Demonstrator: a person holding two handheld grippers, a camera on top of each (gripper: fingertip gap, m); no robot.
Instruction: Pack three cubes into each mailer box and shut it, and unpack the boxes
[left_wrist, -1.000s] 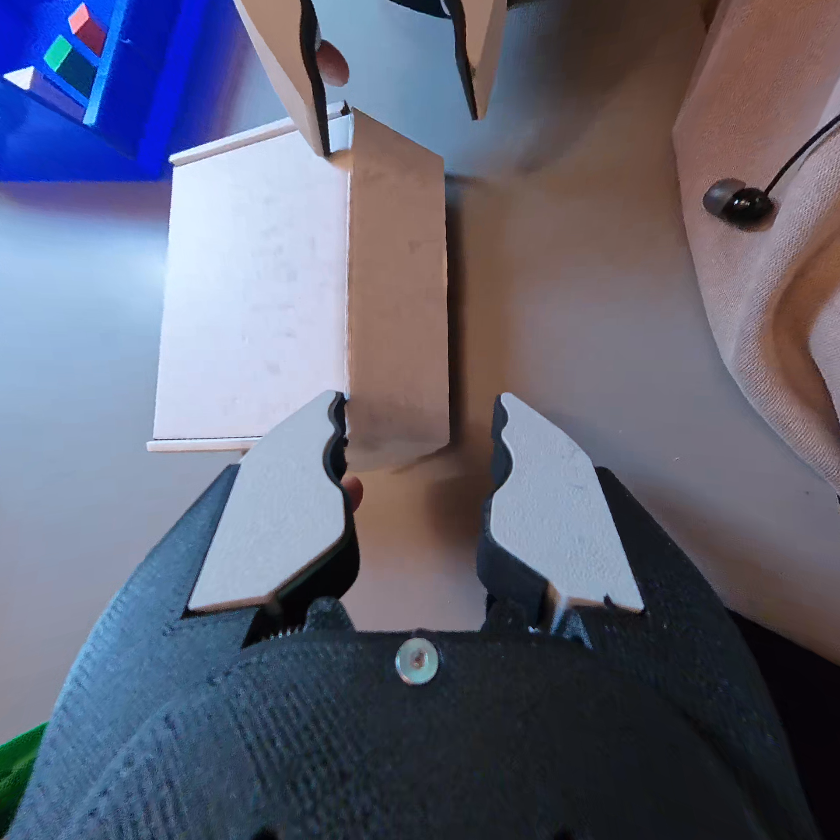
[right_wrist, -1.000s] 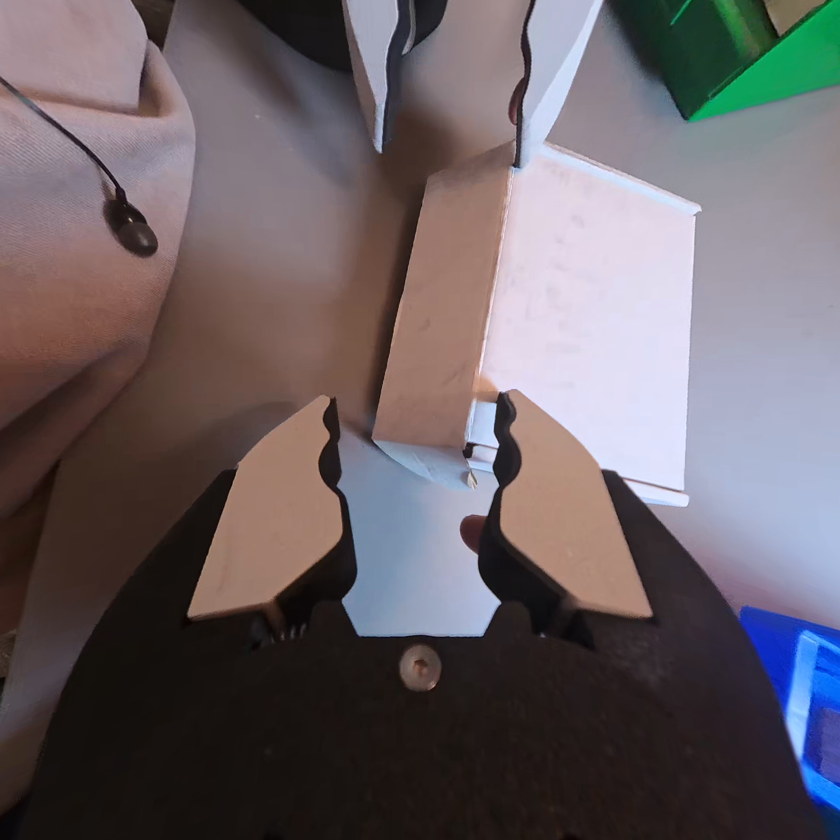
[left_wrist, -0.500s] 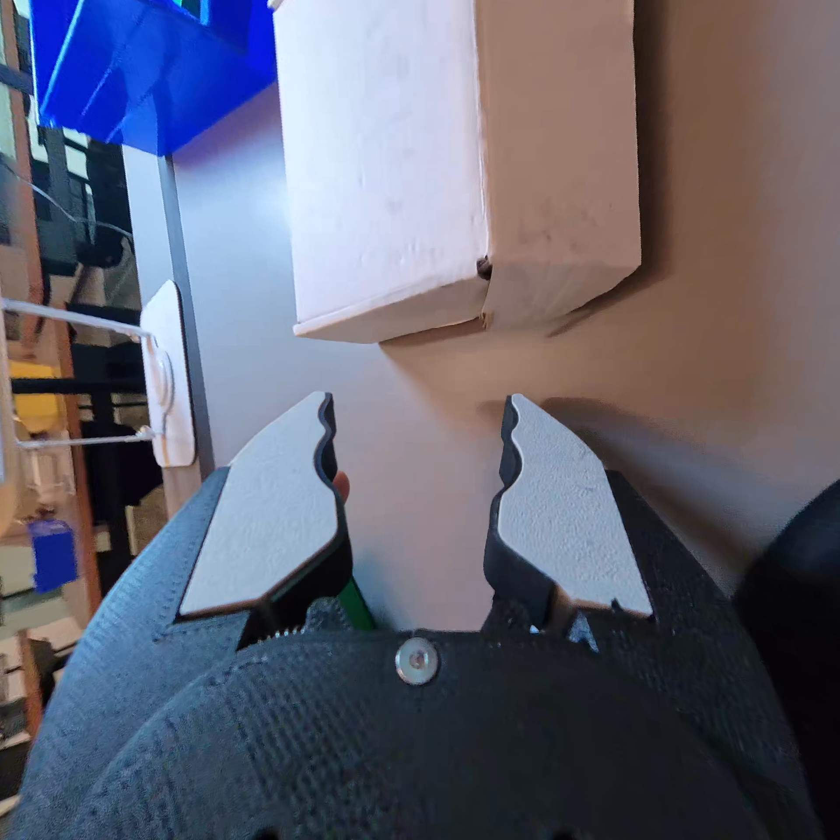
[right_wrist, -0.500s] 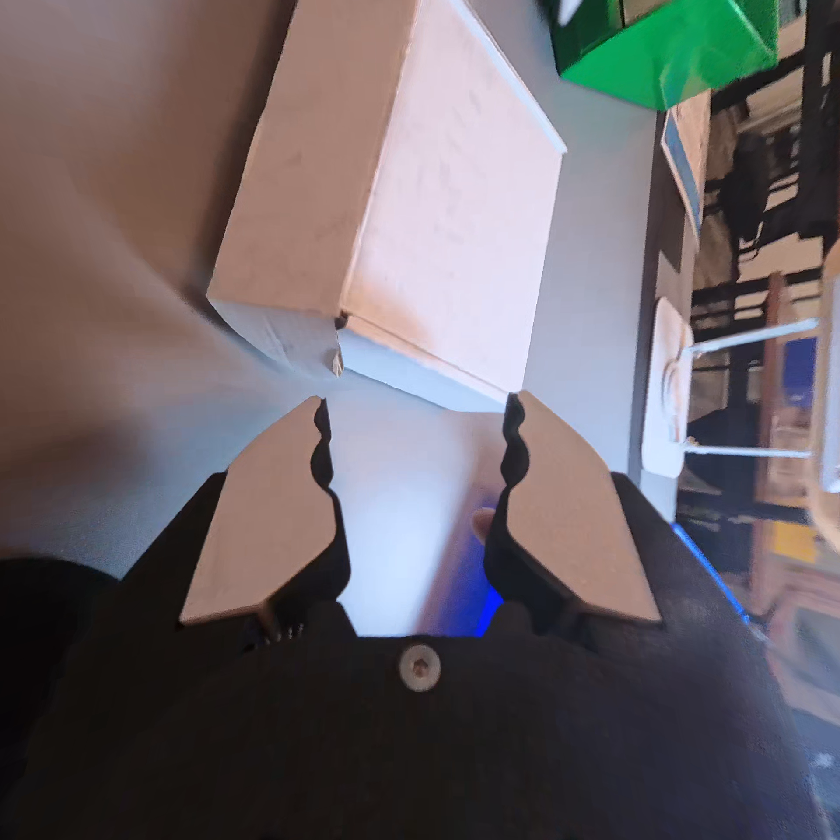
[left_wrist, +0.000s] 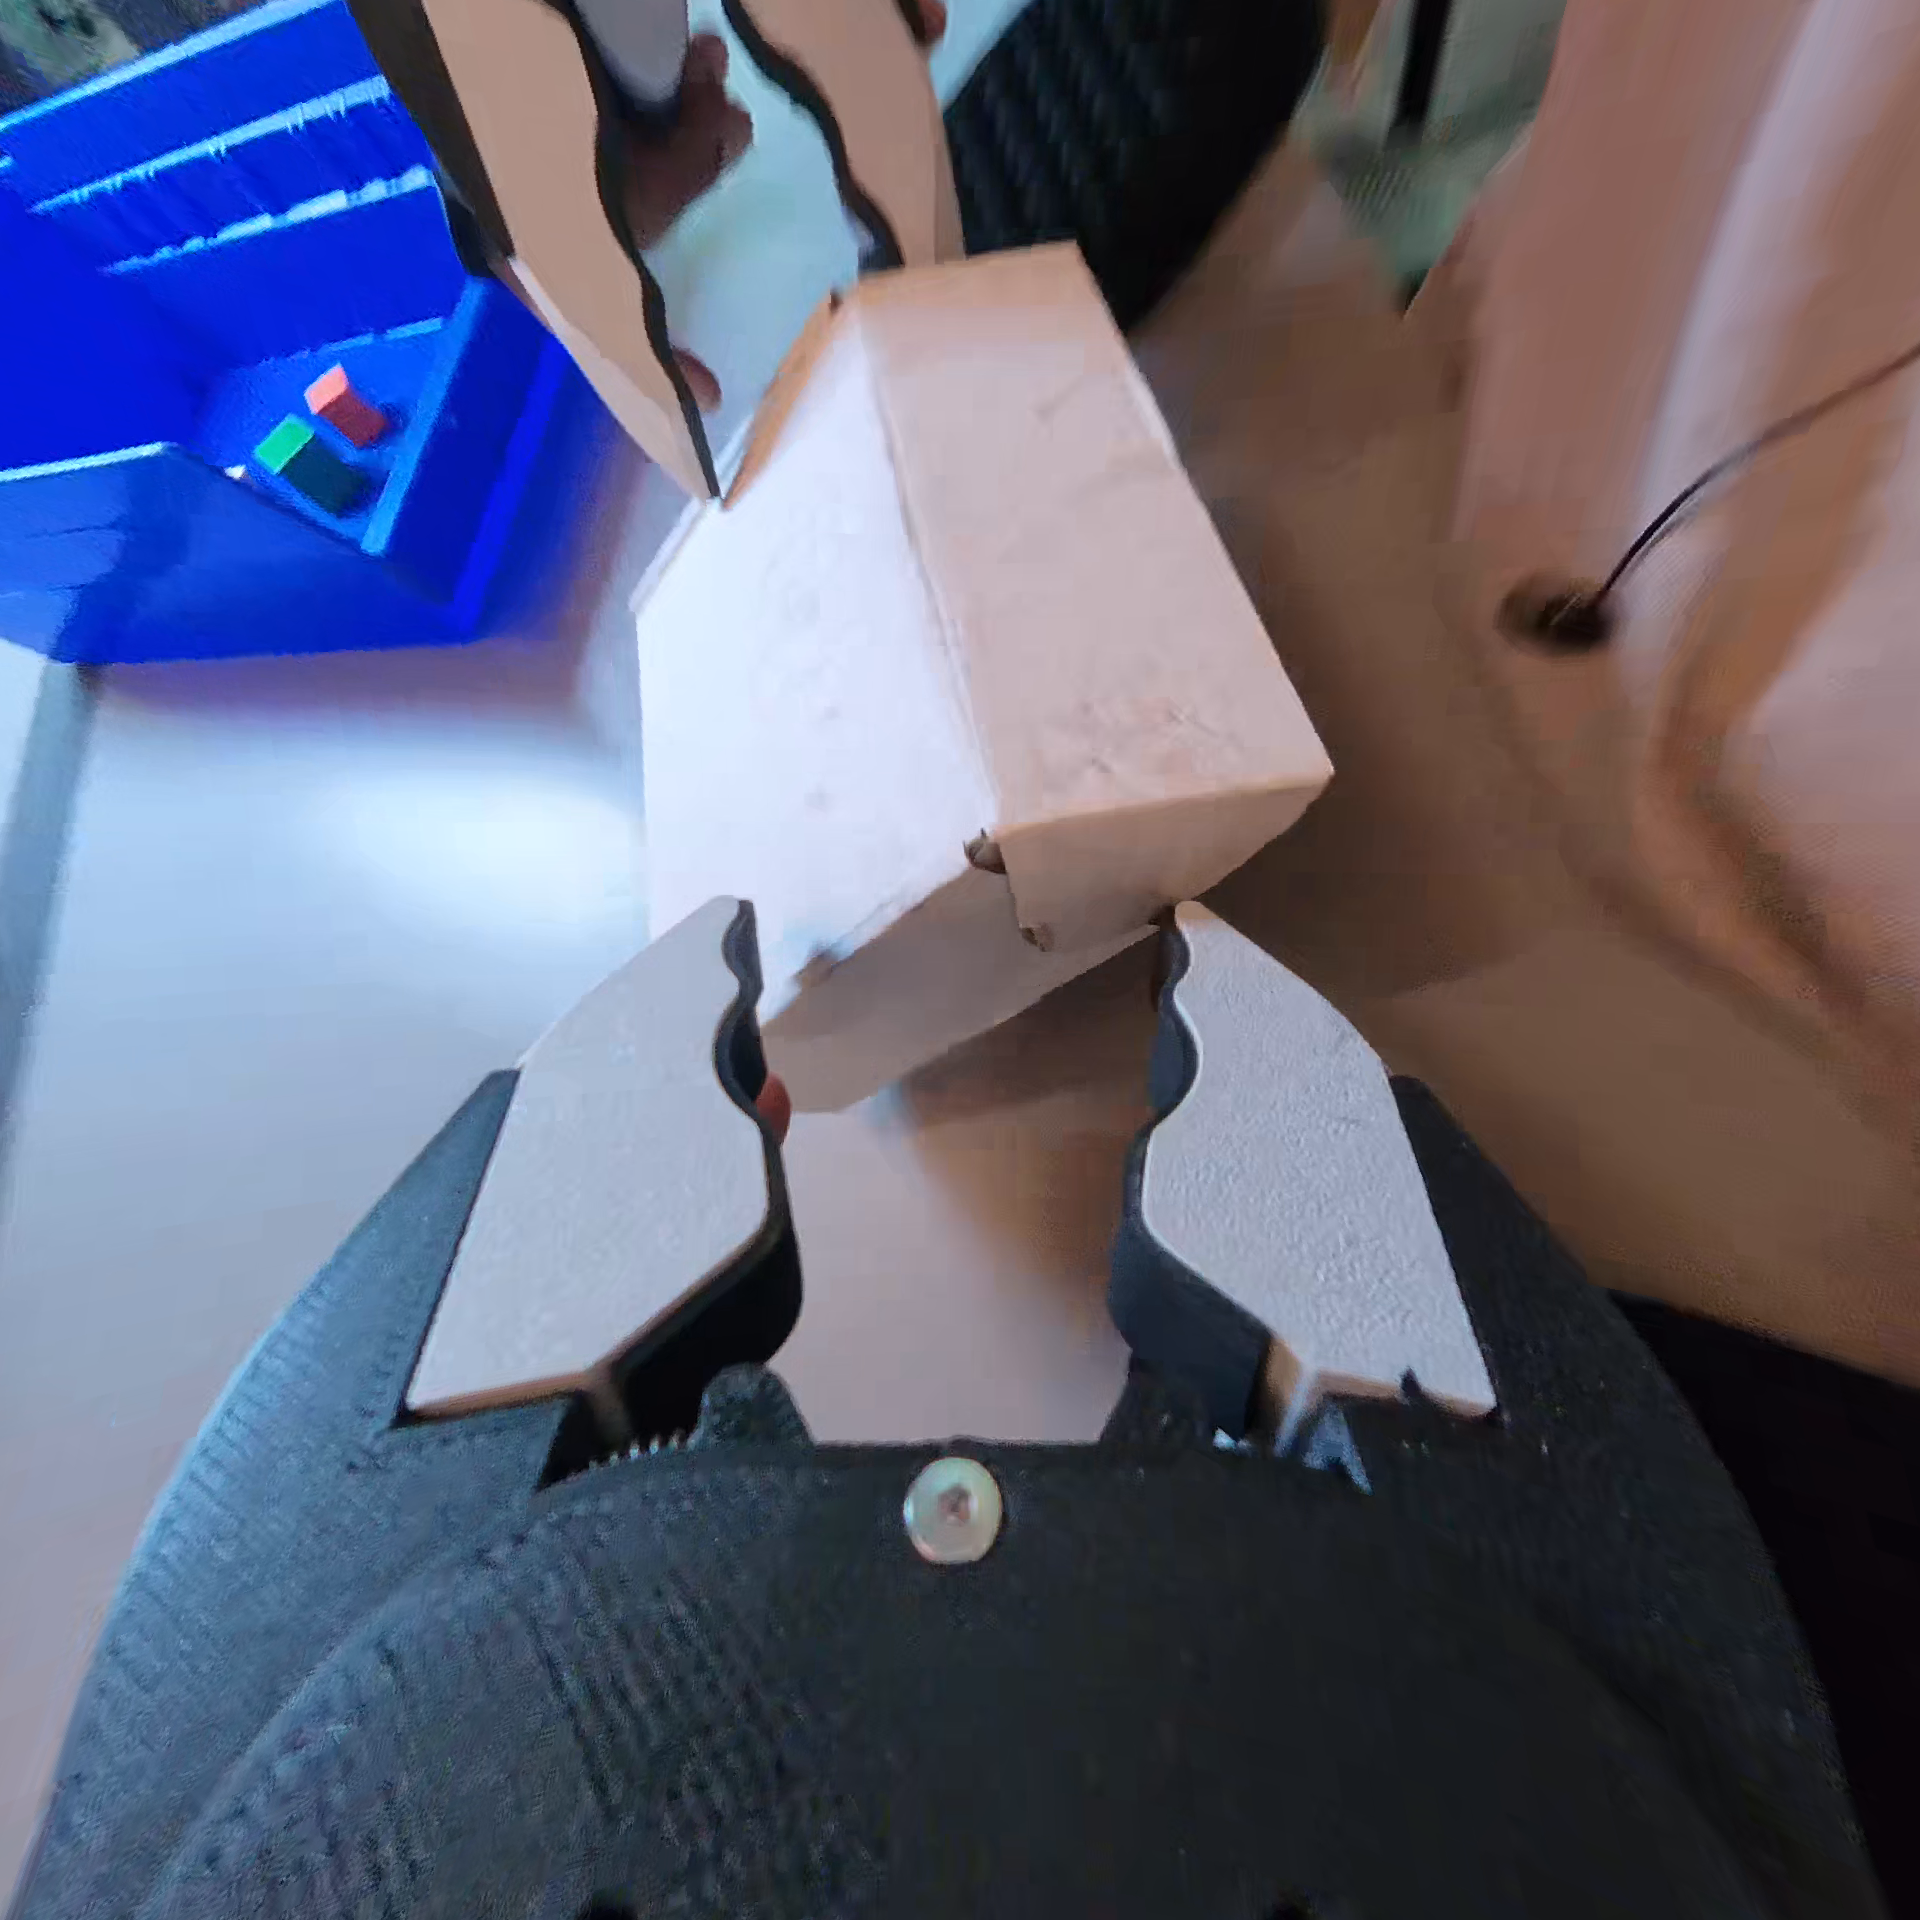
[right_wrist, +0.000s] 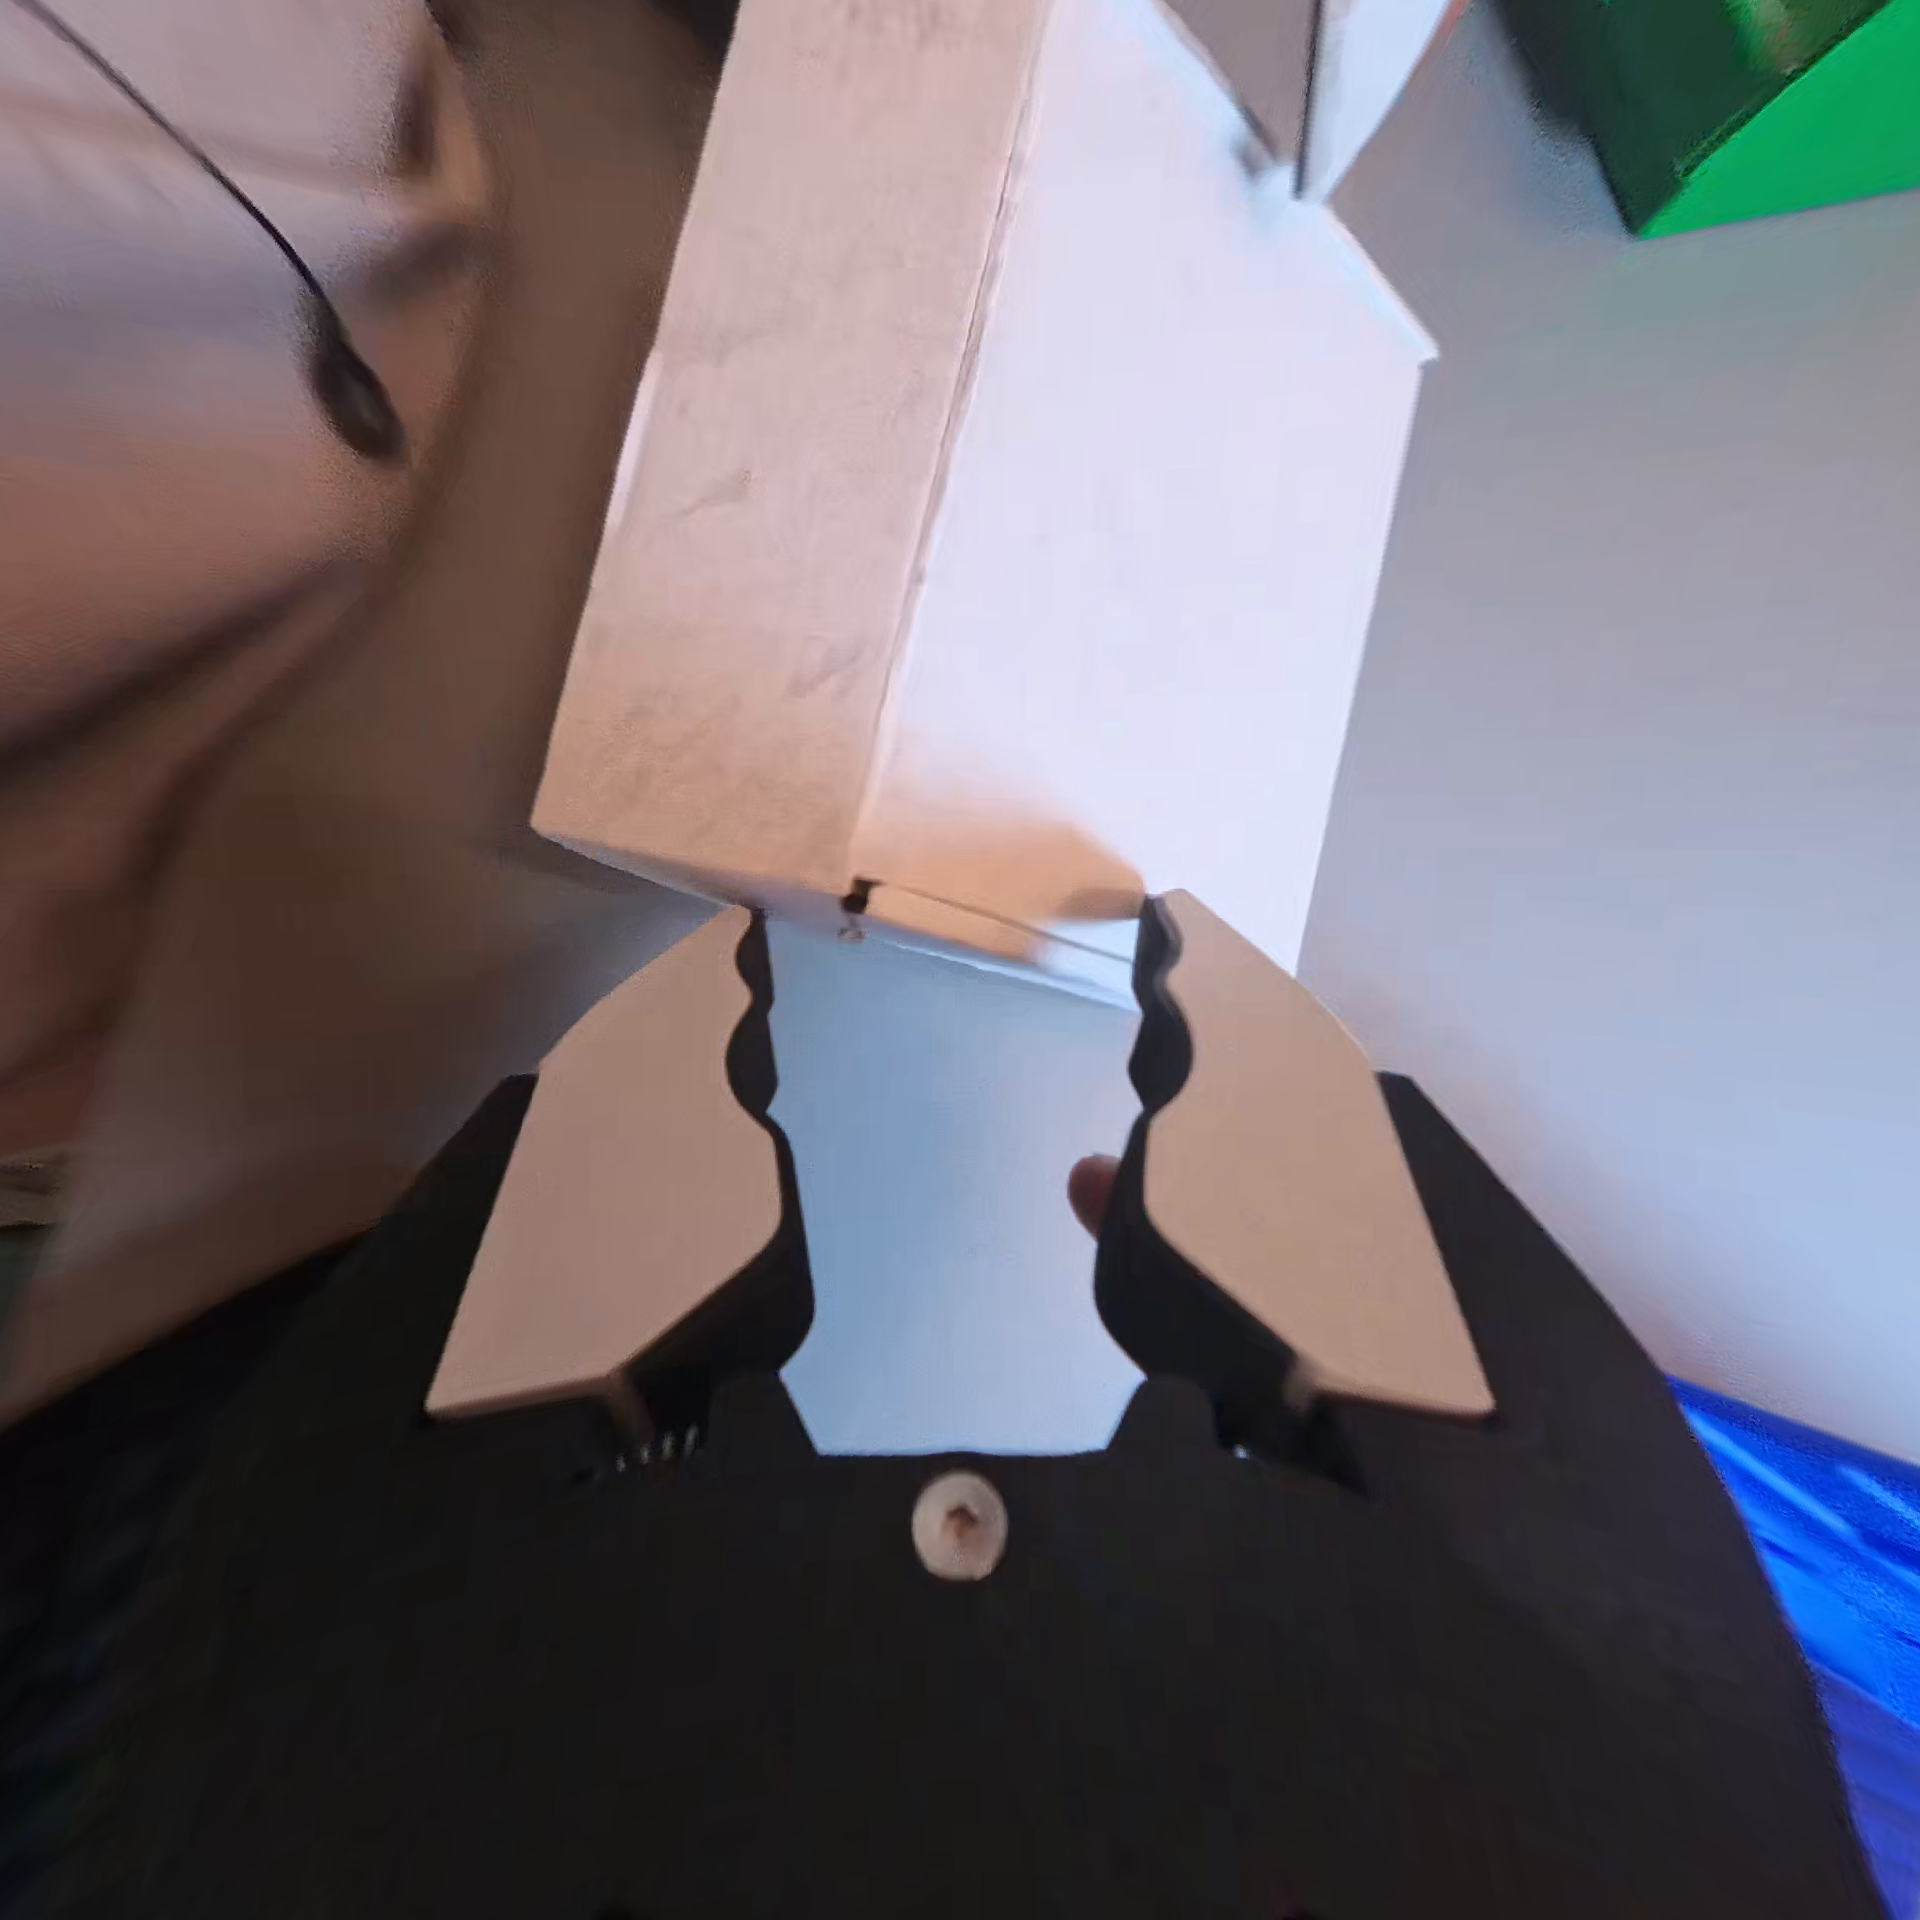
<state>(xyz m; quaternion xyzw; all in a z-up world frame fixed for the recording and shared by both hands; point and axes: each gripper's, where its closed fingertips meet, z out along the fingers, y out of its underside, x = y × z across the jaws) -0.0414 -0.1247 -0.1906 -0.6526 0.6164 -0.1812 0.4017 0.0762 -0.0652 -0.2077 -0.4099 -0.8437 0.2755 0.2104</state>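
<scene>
Cardboard mailer box sits shut on the grey counter, lid down, so the packing of this 1 looks done, though I cannot see inside to count cubes. From the left wrist view it lies at 12 o'clock, its near corner between the spread fingers of the left hand-held gripper, close to or touching the tips. The right hand-held gripper meets the opposite end, also spread, gripping nothing; blur makes actual contact uncertain. Still left, probably: moving or reopening this box, and the other boxes. At 10 o'clock a blue bin holds a red cube and a green cube, still unpacked. A green bin stands at 1 o'clock in the right view. The person's beige sleeve crowds the box at 2 o'clock.
</scene>
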